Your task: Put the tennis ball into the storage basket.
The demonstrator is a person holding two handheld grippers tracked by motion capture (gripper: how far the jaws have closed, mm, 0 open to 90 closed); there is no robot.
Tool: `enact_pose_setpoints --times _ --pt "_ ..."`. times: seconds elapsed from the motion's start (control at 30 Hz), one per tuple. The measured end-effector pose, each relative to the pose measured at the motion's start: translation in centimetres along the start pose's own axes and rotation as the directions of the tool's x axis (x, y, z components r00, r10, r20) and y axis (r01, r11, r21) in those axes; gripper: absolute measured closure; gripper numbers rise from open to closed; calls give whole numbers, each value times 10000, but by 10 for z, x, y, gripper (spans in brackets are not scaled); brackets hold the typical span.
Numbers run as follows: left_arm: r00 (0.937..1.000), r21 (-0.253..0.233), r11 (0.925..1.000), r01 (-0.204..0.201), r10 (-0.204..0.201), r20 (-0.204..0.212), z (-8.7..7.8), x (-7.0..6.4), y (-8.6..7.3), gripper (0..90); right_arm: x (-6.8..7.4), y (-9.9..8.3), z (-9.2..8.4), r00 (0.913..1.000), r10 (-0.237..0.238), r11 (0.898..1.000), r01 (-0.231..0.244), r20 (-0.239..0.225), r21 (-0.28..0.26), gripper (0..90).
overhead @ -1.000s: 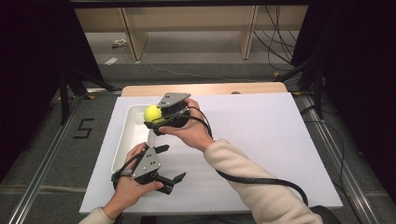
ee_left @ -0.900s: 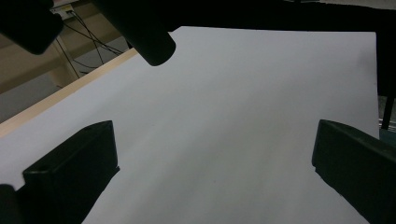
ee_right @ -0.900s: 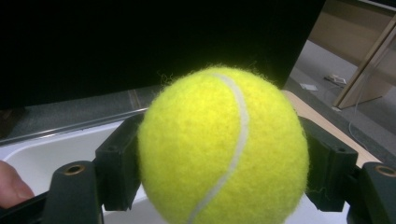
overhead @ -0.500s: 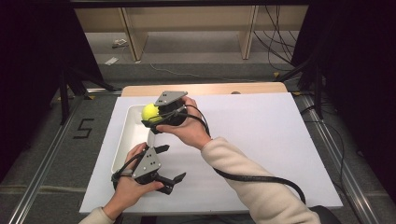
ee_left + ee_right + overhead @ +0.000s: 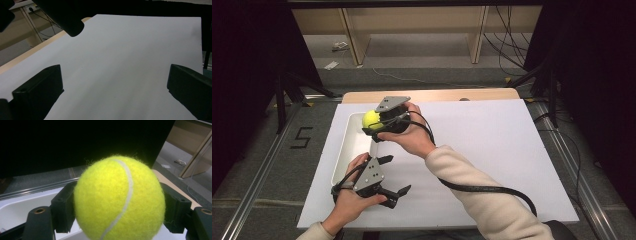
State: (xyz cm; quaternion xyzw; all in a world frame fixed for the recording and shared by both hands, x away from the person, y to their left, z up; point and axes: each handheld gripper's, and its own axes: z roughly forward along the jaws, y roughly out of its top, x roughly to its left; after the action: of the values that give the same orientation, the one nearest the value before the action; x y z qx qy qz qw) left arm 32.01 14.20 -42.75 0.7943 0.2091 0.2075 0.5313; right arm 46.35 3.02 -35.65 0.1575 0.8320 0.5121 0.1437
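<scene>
A yellow tennis ball [image 5: 371, 120] is clamped in my right gripper [image 5: 375, 121], held in the air over the far end of a white tray [image 5: 347, 150]. In the right gripper view the ball [image 5: 120, 200] sits between both black fingers [image 5: 62, 212], with the tray's white inside [image 5: 17, 210] below it. My left gripper [image 5: 395, 175] stands open near the front of the white board, just right of the tray. Its jaws in the left gripper view [image 5: 113, 87] are wide apart with only bare white board [image 5: 120, 55] between them.
The white board [image 5: 512, 150] covers most of a wooden table [image 5: 437, 95], whose far edge shows beyond it. A black cable [image 5: 482, 189] trails from the right gripper across the sleeve. A dark blurred cylinder [image 5: 67, 17] hangs at the upper left of the left gripper view.
The right gripper with the ball has drifted slightly left over the tray. The left gripper has stayed still and open.
</scene>
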Motion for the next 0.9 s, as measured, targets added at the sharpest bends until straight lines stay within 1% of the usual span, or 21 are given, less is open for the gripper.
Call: enact_pose_setpoints --times 0.7,0.9 --pt "10000 29 10000 -18 17 17 0 -1 0 0 -2 4 6 10000 -16 10000 16 6 83 269" --pt "10000 70 10000 -41 41 24 0 0 0 0 -2 3 9 10000 -11 9998 13 -73 195 269"
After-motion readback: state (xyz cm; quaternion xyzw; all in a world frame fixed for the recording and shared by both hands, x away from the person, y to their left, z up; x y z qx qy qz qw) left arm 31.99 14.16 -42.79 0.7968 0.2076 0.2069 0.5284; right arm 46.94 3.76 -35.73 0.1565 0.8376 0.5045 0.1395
